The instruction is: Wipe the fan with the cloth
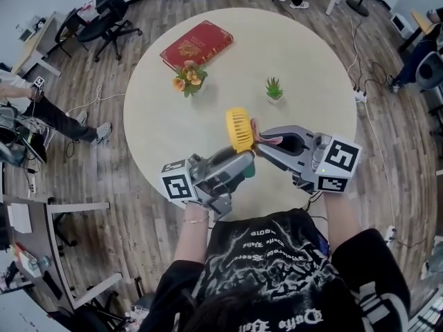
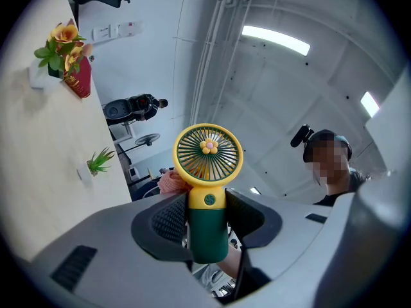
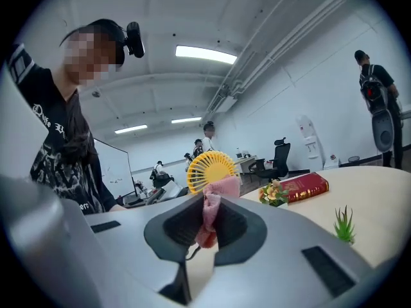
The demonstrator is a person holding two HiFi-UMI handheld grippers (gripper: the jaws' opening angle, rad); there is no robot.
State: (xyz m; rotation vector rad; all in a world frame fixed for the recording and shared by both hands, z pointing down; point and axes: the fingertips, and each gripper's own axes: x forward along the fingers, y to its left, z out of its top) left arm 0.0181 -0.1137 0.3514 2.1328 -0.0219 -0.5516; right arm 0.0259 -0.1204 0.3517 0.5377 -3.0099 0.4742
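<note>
Yellow-headed and green-handled, the fan (image 1: 240,131) is held above the worktop's (image 1: 311,61) near edge, the left gripper (image 1: 243,163) clamped on its handle; the right gripper (image 1: 261,140) pinches the pink cloth (image 1: 274,141) at the back of the fan's head; too hard a push could twist the fan in that grip, or snag the cloth in the grille; only the left gripper view shows the front grille and flower hub; the right gripper view shows the back.
</note>
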